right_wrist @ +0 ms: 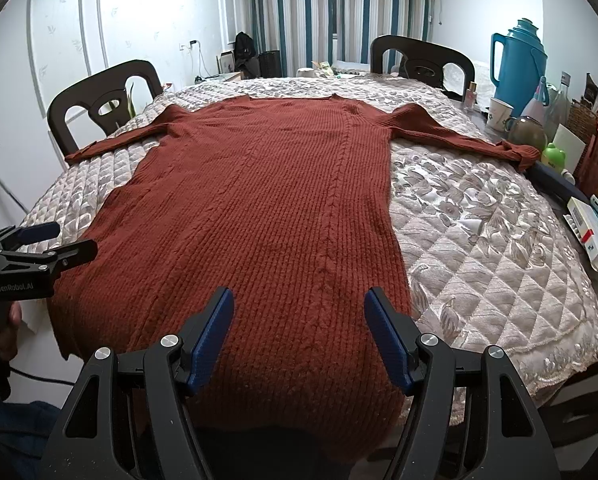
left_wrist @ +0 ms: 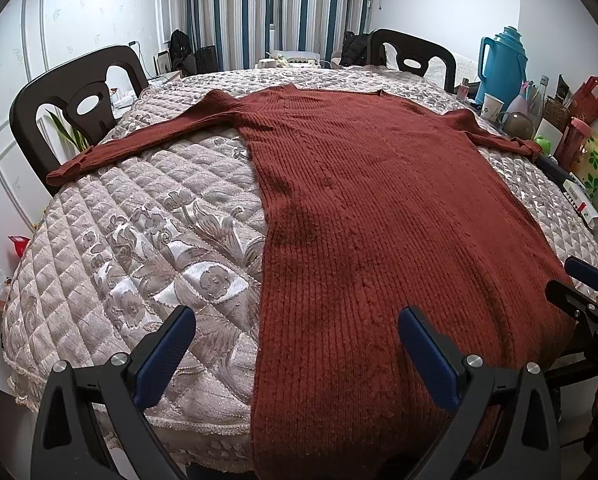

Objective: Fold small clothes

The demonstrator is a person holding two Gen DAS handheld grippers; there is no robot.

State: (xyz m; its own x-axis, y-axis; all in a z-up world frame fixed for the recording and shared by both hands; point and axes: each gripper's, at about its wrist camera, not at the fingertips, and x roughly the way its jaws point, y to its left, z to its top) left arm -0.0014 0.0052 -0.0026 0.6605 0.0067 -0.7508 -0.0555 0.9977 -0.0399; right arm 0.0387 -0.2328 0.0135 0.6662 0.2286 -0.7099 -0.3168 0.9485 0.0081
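One rust knit sweater (right_wrist: 259, 200) flat on quilted table cover (right_wrist: 479, 240), both sleeves spread, hem over near edge. Left gripper (left_wrist: 295, 344) and right gripper (right_wrist: 299, 328) hover above hem, jaws apart, empty. Two dark chairs. Blue thermos (right_wrist: 519, 60), cup (right_wrist: 499, 114), bottles crowd right edge.

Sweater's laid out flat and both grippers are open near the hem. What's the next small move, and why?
Probably bring the left gripper down onto the sweater's near left hem edge and close on it. The sweater lies spread flat on the quilted cover, sleeves out to both sides, nothing folded yet. Both the left gripper and the right gripper hang open above the hem, holding nothing, so a grip must come first.
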